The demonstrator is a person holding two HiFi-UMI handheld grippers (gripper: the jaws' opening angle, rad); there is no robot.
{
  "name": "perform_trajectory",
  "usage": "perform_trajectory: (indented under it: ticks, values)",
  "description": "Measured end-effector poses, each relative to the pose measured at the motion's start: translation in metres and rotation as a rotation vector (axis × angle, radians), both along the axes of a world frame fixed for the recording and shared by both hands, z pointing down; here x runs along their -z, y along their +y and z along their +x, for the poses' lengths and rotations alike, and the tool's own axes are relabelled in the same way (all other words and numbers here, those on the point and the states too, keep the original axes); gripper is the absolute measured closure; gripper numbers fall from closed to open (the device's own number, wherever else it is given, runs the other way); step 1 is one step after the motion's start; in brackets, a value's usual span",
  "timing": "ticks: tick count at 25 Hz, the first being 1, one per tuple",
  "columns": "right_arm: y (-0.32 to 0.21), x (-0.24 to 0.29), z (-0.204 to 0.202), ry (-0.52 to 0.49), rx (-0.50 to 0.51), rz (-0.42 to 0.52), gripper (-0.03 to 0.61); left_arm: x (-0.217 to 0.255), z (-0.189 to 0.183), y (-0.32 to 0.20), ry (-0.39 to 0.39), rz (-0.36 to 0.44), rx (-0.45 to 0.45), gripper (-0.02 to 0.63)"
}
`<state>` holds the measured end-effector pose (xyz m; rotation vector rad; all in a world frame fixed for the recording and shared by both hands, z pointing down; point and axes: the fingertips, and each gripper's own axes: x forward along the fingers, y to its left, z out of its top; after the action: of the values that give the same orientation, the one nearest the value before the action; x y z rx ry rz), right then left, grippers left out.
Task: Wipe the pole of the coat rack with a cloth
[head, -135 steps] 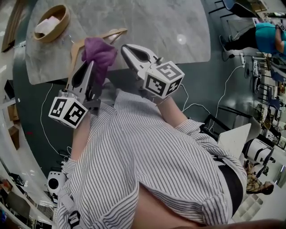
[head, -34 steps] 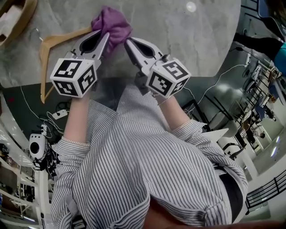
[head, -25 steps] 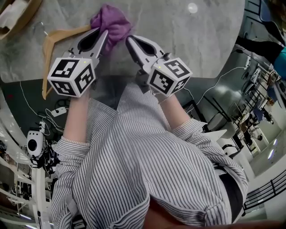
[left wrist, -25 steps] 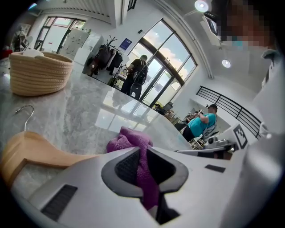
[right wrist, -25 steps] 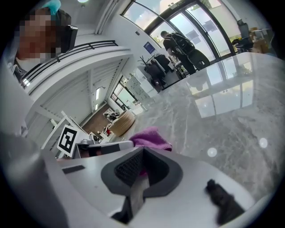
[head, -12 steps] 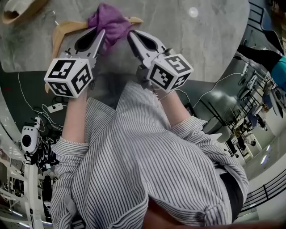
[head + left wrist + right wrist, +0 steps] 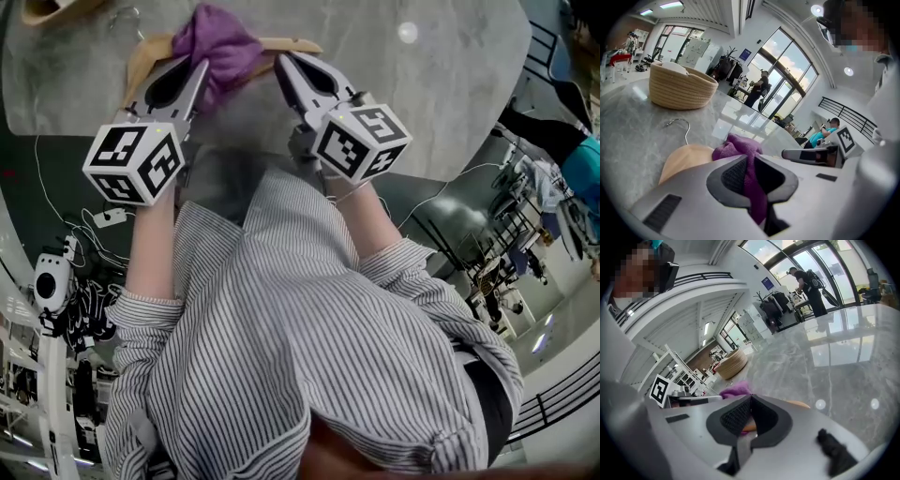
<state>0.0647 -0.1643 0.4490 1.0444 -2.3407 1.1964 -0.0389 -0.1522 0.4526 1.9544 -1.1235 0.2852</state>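
Your left tool [image 7: 199, 67] is clamped on the purple cloth [image 7: 223, 42], over the wooden hanger [image 7: 142, 58] on the desk [image 7: 394, 103]; your right tool [image 7: 284, 62] is closed, empty, just beside the cloth.

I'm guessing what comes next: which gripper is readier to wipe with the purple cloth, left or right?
Probably the left gripper: its jaws are shut on the purple cloth. The right gripper is shut too, with nothing between its jaws.
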Motion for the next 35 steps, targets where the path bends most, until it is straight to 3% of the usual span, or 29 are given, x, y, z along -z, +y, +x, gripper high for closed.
perform_trajectory:
  ticks: [14, 25, 35]
  values:
    - [-0.008, -0.011, -0.026, 0.028, 0.038, 0.001, 0.565, -0.004, -0.055, 0.008, 0.008, -0.014, 0.115, 0.563]
    - [-0.005, -0.008, -0.047, 0.018, 0.085, 0.008, 0.565, 0.0, -0.067, 0.012, 0.021, 0.002, 0.149, 0.563]
    - [0.001, -0.007, -0.052, 0.01, 0.124, -0.001, 0.565, -0.002, -0.081, 0.021, 0.04, 0.0, 0.234, 0.563]
